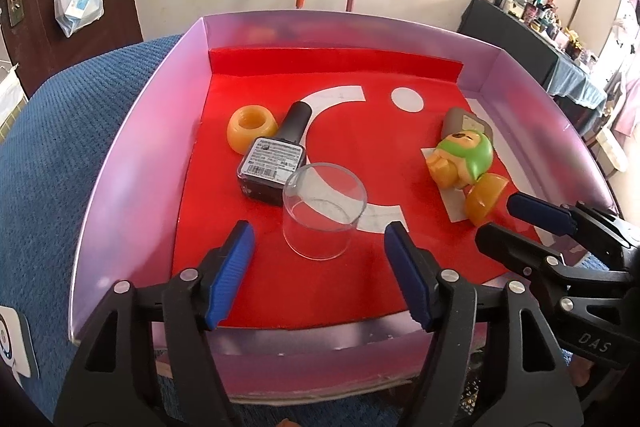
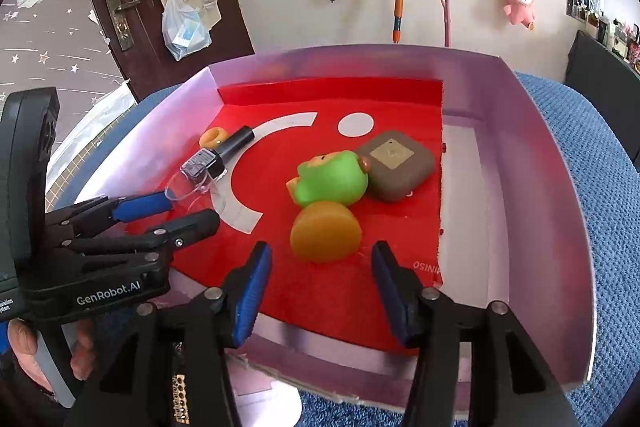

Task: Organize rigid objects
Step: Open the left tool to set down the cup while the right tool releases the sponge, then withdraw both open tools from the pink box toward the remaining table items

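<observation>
Clear plastic cup point(image 1: 323, 211) stands centre frame w/ my left gripper point(image 1: 320, 275) agape just below, nothing held. Right gripper point(image 2: 320, 291), lower centre, likewise apart & empty below orange disc point(image 2: 325, 235); green figurine point(image 2: 332, 177) beside brown case point(image 2: 394, 165) in tray point(image 2: 532, 163).

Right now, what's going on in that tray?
A person holds a pair of tongs in each hand over a pink tray with a red liner. The left tongs stand open just short of a clear cup. The right tongs stand open before an orange toy piece. Neither holds anything.
</observation>
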### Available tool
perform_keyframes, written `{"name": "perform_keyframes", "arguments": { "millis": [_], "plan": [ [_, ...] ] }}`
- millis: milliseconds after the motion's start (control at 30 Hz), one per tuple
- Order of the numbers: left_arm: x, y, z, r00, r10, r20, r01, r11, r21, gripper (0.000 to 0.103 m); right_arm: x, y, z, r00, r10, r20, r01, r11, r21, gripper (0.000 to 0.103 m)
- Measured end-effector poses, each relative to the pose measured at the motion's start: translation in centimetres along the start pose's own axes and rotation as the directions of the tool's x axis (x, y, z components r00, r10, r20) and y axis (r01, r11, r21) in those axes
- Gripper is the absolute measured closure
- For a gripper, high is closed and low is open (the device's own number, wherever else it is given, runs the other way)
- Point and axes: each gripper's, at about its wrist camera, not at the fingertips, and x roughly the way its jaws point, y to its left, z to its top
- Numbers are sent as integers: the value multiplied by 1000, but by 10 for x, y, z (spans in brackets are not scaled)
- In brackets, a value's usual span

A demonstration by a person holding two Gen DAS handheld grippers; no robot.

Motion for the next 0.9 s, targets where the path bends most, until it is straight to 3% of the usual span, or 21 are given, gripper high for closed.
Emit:
{"name": "perform_keyframes", "arguments": {
  "millis": [633, 700, 900],
  "plan": [
    [-28, -11, -8, 999, -3, 50, 2, 1000, 22, 19, -48, 8, -9, 997, 17, 80, -16, 1000, -17, 28],
    [-31, -12, -10, 998, 10, 62, -11, 1000, 25, 8, -51, 9, -11, 996, 18, 84, -16, 1000, -17, 27],
    [-42, -10, -13, 996, 20, 88, -22, 999, 23, 7, -60, 12, -15, 995, 27, 101, -25, 1000, -19, 19]
  ]
}}
